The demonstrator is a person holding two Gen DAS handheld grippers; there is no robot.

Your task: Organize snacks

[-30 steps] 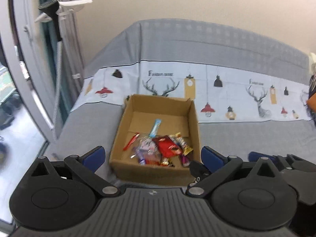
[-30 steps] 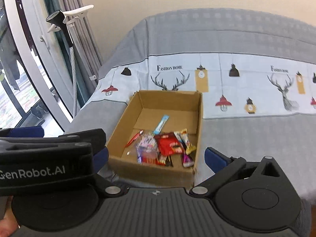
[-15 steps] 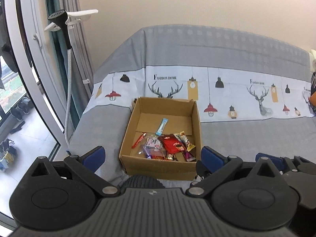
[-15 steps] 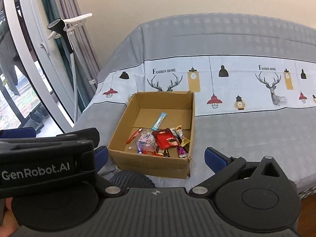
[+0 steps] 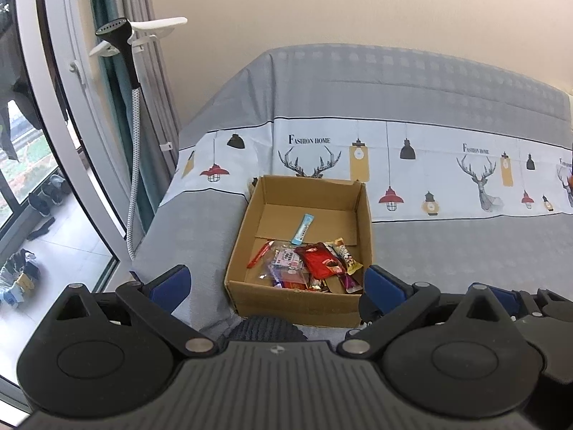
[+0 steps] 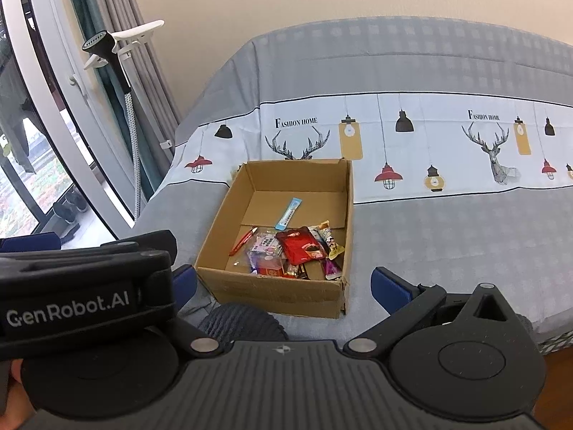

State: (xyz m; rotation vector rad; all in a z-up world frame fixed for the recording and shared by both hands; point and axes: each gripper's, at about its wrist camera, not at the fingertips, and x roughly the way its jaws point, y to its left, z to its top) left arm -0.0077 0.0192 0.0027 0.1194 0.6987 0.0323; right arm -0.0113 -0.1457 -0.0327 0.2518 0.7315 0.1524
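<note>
You are holding both grippers back from the cardboard box [image 5: 299,251] on the bed [image 5: 447,251]: the left gripper [image 5: 275,283] and the right gripper [image 6: 283,283] are each standing wide open and gripping nothing. The snacks [image 6: 293,249] are lying heaped against the box's near wall, with a blue stick packet [image 5: 303,229] lying apart toward the box's middle. These wrappers are probably light, thin and slippery, so you are best pinching one by a sealed edge, reaching down over the box's near wall
</note>
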